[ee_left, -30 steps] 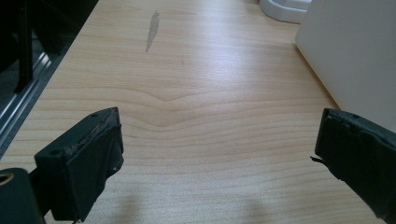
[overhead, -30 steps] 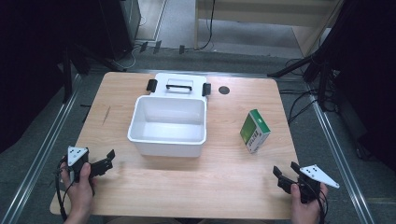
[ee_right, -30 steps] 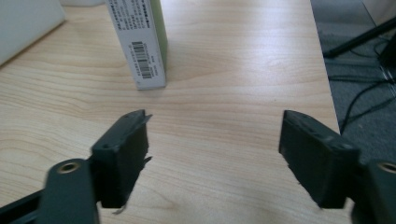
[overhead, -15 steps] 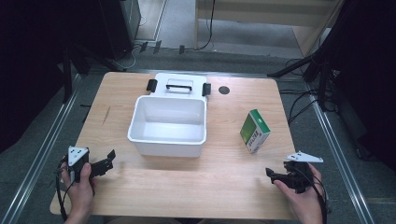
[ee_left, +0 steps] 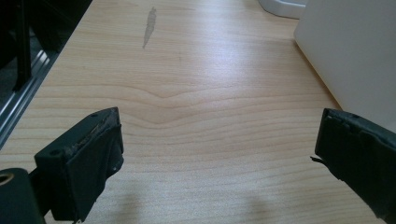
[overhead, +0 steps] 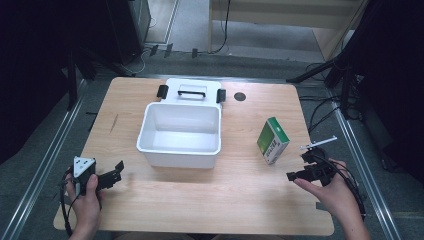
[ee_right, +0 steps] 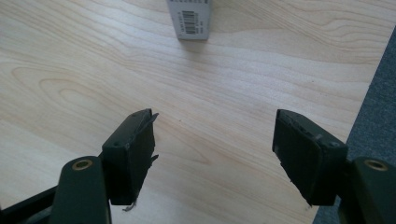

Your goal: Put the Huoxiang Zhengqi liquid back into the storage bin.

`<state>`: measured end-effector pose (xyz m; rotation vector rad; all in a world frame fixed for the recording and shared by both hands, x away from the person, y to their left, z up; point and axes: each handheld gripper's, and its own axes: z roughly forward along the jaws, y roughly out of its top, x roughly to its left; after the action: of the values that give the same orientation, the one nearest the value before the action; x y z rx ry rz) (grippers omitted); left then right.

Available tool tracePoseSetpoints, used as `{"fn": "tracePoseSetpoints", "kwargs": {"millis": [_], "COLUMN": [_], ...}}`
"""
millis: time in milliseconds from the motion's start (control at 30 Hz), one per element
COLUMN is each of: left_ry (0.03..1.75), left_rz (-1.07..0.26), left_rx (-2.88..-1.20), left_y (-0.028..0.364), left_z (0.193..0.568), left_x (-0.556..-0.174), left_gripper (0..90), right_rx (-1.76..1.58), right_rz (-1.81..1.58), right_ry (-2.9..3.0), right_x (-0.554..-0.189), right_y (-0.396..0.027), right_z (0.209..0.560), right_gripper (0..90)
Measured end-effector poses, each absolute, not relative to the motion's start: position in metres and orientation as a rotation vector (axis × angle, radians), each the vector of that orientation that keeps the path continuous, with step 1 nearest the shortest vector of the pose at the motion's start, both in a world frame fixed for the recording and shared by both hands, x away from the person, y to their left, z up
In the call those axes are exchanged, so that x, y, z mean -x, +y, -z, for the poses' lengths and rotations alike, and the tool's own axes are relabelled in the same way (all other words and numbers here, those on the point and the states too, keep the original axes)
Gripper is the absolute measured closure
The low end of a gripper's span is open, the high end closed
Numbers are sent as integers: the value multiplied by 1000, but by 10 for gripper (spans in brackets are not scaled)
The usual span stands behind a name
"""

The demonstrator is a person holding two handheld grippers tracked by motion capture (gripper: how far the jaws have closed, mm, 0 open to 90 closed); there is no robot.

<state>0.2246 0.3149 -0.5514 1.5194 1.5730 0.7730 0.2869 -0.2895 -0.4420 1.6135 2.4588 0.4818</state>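
Note:
A green and white carton (overhead: pixel 272 141) stands on the wooden table (overhead: pixel 240 200), right of an open white bin (overhead: pixel 180 135). My right gripper (overhead: pixel 299 166) hovers just right of and nearer than the carton, held up off the table. In the right gripper view the jaws (ee_right: pixel 215 144) stand apart over bare wood, and the carton's barcoded end (ee_right: pixel 191 18) lies ahead. They have just been closing a little, with nothing between them. My left gripper (overhead: pixel 118 171) rests at the near left, open and empty (ee_left: pixel 215 149), with the bin's wall (ee_left: pixel 350 51) to its right.
The bin's white lid (overhead: pixel 190 92) with a black handle lies flat behind the bin. A small black disc (overhead: pixel 240 96) sits near the table's far edge. Metal rails run along both sides of the table, and cables lie on the floor at the right.
My right gripper has risen off the table and moved in toward the carton, its grey plate now tilted. The left gripper has stayed where it was.

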Motion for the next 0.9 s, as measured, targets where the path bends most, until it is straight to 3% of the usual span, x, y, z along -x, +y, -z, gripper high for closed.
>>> {"fn": "tracePoseSetpoints", "kwargs": {"millis": [633, 900], "left_ry": [1578, 1582], "left_rz": [-765, -759], "left_rx": [-1520, -1521], "left_y": [316, 316], "left_z": [551, 551], "left_x": [-225, -225], "left_gripper": [20, 20], "right_rx": [-1626, -1663], "right_rz": [-195, -155], "right_ry": [2579, 2589], "right_x": [-323, -356], "right_y": [-250, -237], "right_z": [390, 379], "right_gripper": [292, 257]}}
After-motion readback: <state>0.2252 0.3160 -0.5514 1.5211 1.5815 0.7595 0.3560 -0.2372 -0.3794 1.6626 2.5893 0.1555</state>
